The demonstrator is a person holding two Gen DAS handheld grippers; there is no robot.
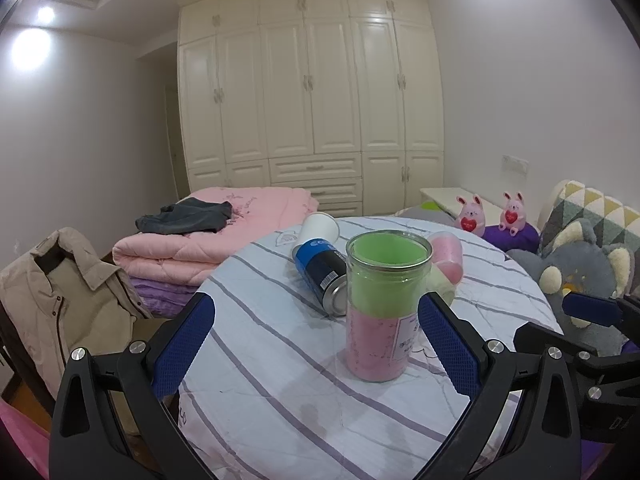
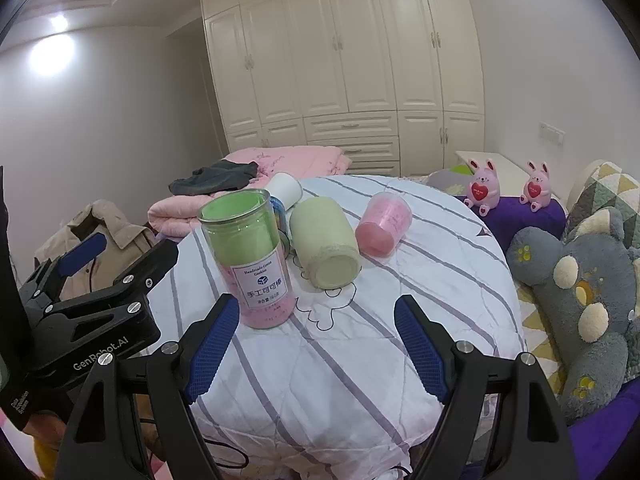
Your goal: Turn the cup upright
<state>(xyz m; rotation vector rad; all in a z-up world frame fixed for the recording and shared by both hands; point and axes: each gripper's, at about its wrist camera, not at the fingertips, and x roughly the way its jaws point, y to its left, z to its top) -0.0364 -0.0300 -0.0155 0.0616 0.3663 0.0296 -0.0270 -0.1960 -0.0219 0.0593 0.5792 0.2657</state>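
**One jar up, several cups still down**

On the striped table [image 2: 360, 360] a tall clear jar [image 1: 386, 304] with green and pink filling stood upright, mouth to the ceiling. Around it lay the unfinished work — a pale green cup [image 2: 326, 242] on its side with its base toward the right camera, a pink cup [image 2: 384, 224] tipped over just beyond it, a white paper cup [image 1: 320, 228] on its side at the far edge, and a blue can [image 1: 320, 276] lying next to the jar.

The left gripper [image 1: 316, 344] had its jaws wide apart and held nothing; the jar stood just ahead of its right-hand pad, whether touching or not I could not tell. The right gripper [image 2: 316, 344] was likewise spread wide and empty, aimed at the bare cloth short of the green cup.

That green cup looked the likeliest next target (a judgement only). To do it well, the right jaws should close across the cup's middle, lift it clear of the soft, wrinkled cloth before turning — and keep away from the standing jar.
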